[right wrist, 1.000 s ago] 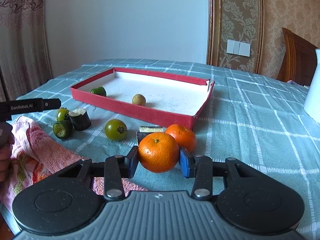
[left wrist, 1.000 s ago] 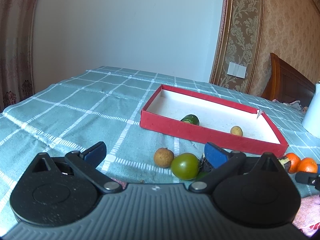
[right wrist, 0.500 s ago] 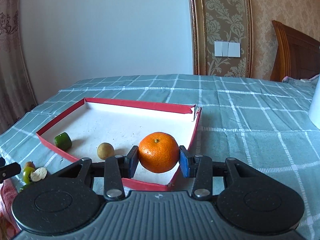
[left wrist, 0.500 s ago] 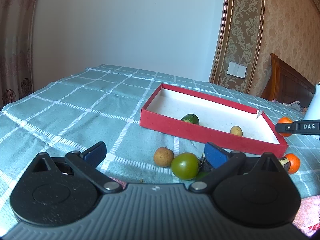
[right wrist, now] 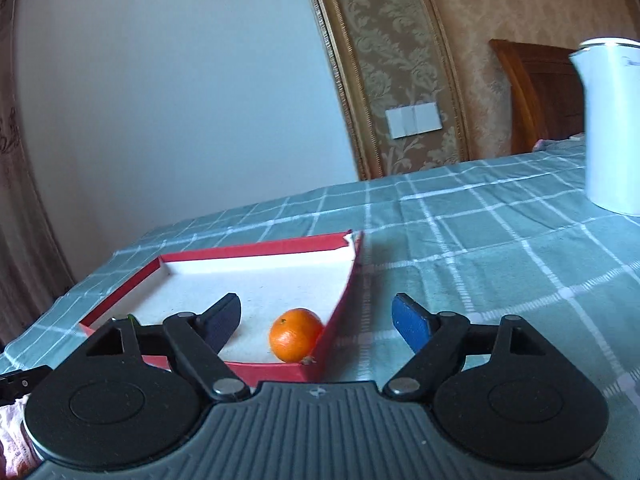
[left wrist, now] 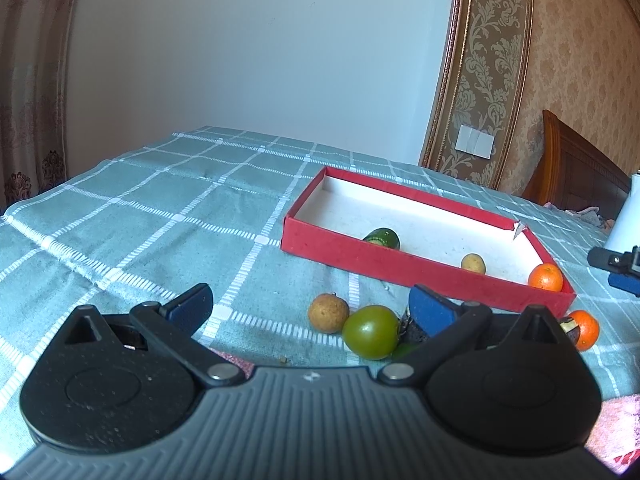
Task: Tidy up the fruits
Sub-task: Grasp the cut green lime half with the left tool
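Over the near corner of the red box (right wrist: 256,372), the right tongs (right wrist: 316,320) are spreading their jaws, nothing gripped between them; a mandarin (right wrist: 296,340) sits on the white floor of the box, tucked against the side wall at about 6 o'clock from the tongs' gap and slightly left of centre. From the left wrist view the same mandarin (left wrist: 545,277) lies in the box's right-hand corner, with a small tan fruit (left wrist: 473,263) and a green fruit (left wrist: 383,237) farther along the floor. Left tongs (left wrist: 308,300) hover wide open and empty over the checked surface (left wrist: 160,208). Loose fruit lies just ahead of them at 1 o'clock: a brown longan-like fruit (left wrist: 328,313) touching a green tomato (left wrist: 371,332), both roundish with no long axis to speak of. A second mandarin (left wrist: 585,329) rests outside the box's near corner, closer to the right hand. Judged from this, the left tongs are nearer the tomato pair, with open cloth to the left and the box wall close behind. A white kettle (right wrist: 612,128) stands well apart.
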The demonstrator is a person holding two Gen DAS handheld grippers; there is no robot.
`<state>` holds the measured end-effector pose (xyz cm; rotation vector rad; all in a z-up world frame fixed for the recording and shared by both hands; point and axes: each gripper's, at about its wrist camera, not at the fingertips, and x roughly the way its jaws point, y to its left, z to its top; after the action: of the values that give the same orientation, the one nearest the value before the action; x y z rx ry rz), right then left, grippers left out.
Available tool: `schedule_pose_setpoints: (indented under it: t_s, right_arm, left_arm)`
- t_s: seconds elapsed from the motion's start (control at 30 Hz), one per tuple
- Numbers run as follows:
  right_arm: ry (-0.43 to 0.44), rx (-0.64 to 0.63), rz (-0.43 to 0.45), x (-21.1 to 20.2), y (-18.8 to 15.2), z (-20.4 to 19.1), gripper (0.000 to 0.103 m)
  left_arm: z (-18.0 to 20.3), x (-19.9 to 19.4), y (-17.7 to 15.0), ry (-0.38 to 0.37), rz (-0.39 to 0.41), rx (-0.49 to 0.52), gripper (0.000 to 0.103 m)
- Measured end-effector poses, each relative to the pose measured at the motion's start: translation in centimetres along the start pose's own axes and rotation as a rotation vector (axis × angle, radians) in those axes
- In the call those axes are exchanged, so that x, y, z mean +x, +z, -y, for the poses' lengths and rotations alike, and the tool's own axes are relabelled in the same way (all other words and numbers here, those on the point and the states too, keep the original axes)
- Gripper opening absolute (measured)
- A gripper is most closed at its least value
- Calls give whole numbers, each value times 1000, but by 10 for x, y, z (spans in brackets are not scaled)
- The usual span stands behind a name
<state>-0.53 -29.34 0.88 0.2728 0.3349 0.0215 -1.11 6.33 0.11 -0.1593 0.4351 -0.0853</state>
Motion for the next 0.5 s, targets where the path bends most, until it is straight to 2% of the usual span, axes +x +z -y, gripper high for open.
schedule_pose_setpoints:
  t_s: [0.07, 0.1, 0.2, 0.3, 0.4, 0.43, 0.5]
  right_arm:
    - [-25, 45, 11, -3, -8, 12, 83]
    - [-18, 99, -2, -3, -8, 20, 83]
    - [-17, 159, -8, 2, -6, 32, 83]
    - [-15, 177, -41, 10, -6, 35, 83]
    - [-6, 179, -43, 10, -7, 35, 83]
    - [-3, 179, -44, 10, -7, 35, 83]
    - [1, 182, -48, 12, -7, 36, 83]
  left_arm:
    - [1, 0, 0, 4, -2, 4, 103]
    - [1, 0, 0, 6, -1, 7, 103]
    - [5, -4, -1, 17, 21, 25, 103]
    - [14, -13, -4, 33, 70, 76, 103]
    - [27, -25, -9, 42, 77, 123, 102]
    - [31, -29, -12, 33, 77, 134, 101]
    - [40, -39, -17, 21, 78, 174, 90]
